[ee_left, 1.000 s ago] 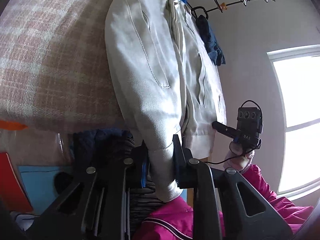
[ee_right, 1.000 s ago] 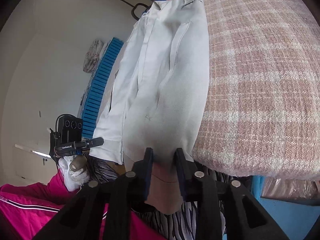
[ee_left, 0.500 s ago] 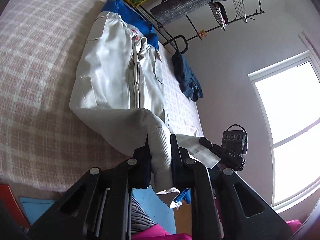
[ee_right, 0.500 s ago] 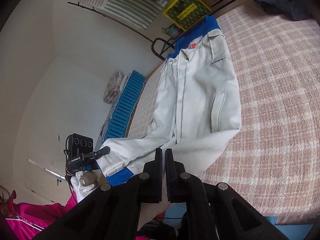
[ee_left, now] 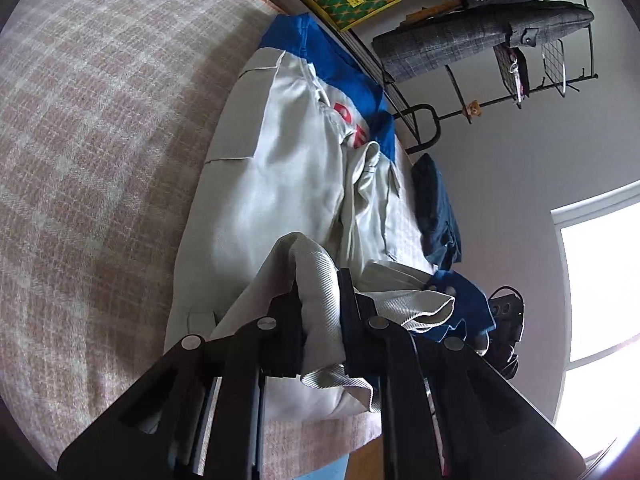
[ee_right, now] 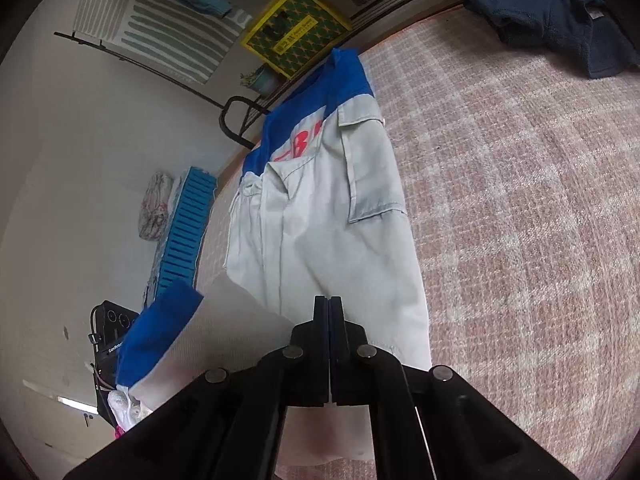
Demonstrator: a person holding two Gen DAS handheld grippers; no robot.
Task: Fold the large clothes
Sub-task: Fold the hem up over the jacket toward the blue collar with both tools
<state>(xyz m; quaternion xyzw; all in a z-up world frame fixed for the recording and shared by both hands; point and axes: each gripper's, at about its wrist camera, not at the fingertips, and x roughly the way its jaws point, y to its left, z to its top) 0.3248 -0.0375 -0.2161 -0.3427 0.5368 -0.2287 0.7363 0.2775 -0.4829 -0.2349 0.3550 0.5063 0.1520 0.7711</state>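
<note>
Both black two-finger grippers were clamped on the pale grey work jacket with blue yoke and red lettering, which lay lengthwise on the pink-and-cream checked bed cover. Between the left gripper fingers sat a thick bunch of the jacket's grey twill, a fold rising above the fingertips and spilling to the right toward a blue cuff. In the right wrist view, the right gripper had its jaws pressed together with no gap showing, over the near hem of the jacket; pale cloth hung below and behind the fingers, so it appeared to pinch a thin layer of fabric. A blue-cuffed sleeve was lifted to the left of it. Near the far edge of the bed cover rested a folded dark navy garment, well apart from the jacket. A yellow-bordered green patterned box stood beyond the collar end.
</note>
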